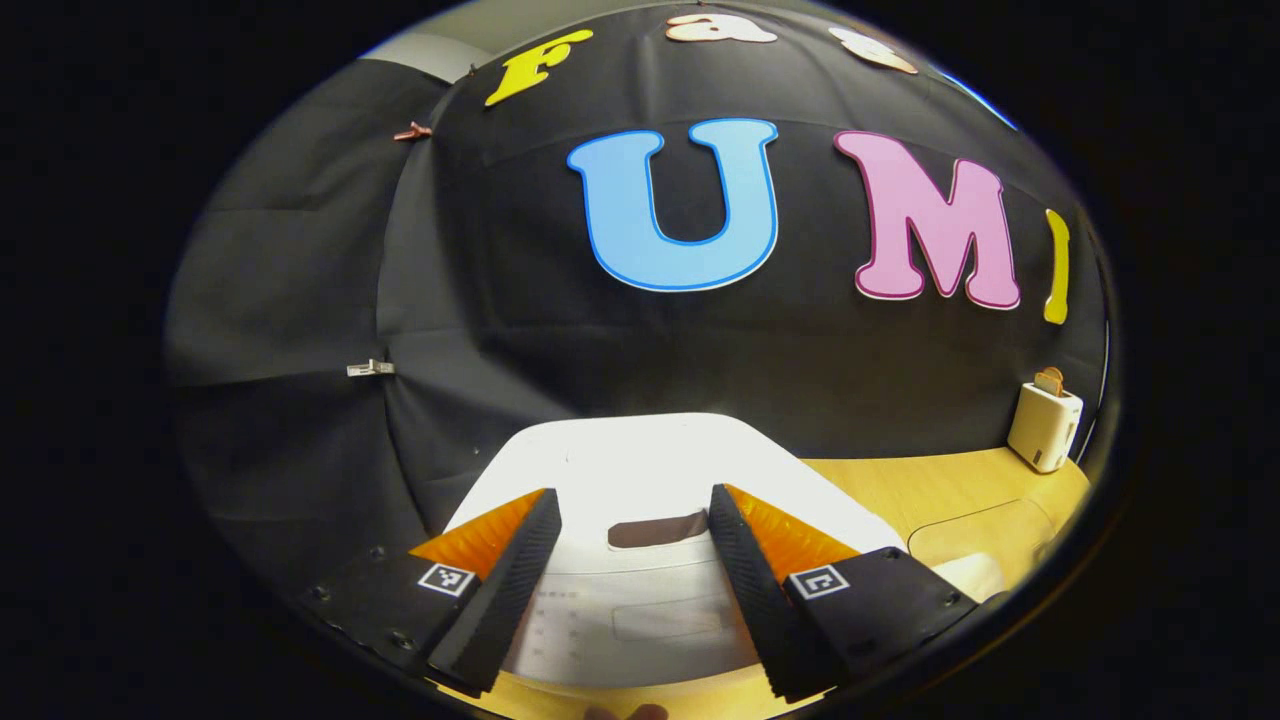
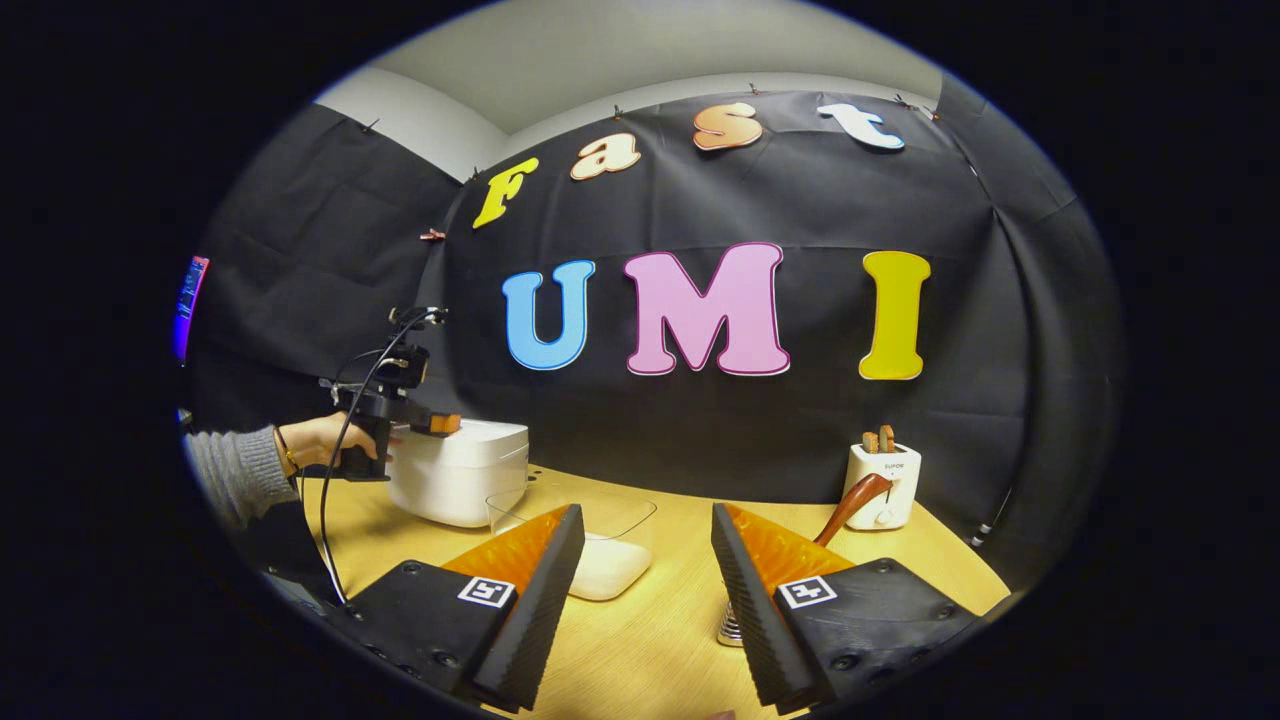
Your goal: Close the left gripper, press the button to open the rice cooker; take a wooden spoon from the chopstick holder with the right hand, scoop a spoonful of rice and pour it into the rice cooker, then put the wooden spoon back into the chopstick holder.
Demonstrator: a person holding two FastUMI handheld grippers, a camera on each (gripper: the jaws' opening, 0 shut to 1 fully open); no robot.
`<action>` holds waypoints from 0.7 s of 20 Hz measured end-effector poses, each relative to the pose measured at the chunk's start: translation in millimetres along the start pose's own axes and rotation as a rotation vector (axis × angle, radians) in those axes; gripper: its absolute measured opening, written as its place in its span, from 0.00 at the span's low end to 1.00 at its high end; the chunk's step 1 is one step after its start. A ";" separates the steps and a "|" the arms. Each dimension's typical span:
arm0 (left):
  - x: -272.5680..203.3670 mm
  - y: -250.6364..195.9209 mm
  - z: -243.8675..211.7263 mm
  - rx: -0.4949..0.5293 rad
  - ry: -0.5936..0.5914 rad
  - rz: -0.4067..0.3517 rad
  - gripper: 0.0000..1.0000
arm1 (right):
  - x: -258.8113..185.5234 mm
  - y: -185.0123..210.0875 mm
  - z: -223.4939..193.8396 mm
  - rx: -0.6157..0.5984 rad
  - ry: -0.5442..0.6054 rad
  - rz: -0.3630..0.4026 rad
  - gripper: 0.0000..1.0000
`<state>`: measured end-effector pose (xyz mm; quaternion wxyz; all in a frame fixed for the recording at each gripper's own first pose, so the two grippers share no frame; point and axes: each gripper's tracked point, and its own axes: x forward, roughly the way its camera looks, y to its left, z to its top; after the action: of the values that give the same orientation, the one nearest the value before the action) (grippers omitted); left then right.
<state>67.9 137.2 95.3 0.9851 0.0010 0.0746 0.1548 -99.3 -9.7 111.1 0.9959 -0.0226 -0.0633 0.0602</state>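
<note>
The pale wooden bench [image 2: 660, 620] fills the lower half of the right gripper view and carries everything the job needs. Biggest on it is the white, rounded-box rice cooker [image 2: 460, 480], at centre left of that view, lid down. In the left gripper view its white lid [image 1: 640, 470] swells up at bottom centre, with a dark oblong panel [image 1: 657, 528] on its front that I take to be the release button, though I can't be sure.

The left gripper [image 1: 634, 570] hangs right over that lid with its fingers spread wide, the panel showing between them. That looks like lining up for the press; the task wants those fingers closed first, and they aren't yet. From the right gripper view you see the same left gripper [image 2: 395, 410] at centre left, held by a hand [image 2: 320, 440] in a grey knit sleeve, poised above the cooker's near edge.

Next down is the clear plastic tub of white rice [image 2: 590, 545], low centre, just beside the cooker, handy for scooping across.

The right gripper [image 2: 640, 590] waits low, fingers parted and empty. Just beyond its right finger sits the metal wire chopstick holder [image 2: 732, 628], with the brown wooden spoon's handle [image 2: 850, 505] leaning up out of it. A small white toaster [image 2: 882, 485] stands behind, at right centre.
</note>
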 end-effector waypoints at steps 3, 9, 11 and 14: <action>-3.3 -0.4 0.2 0.004 -0.008 -0.023 0.99 | 1.4 -2.7 -1.4 0.005 0.004 -0.004 0.80; -9.8 -1.7 7.0 0.001 -0.050 -0.056 0.97 | 2.9 -7.8 -5.9 0.000 0.011 -0.017 0.80; -10.2 -0.5 7.9 -0.005 -0.060 -0.054 0.96 | 4.5 -9.2 -10.1 -0.003 0.019 -0.022 0.80; -8.6 -4.6 14.4 0.008 -0.076 -0.070 0.94 | 7.9 -11.8 -17.8 -0.007 0.034 -0.029 0.80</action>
<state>63.3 130.5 110.7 0.9920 0.0084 0.0376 0.1200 -87.8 -21.1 95.1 0.9975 -0.0259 -0.0470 0.0449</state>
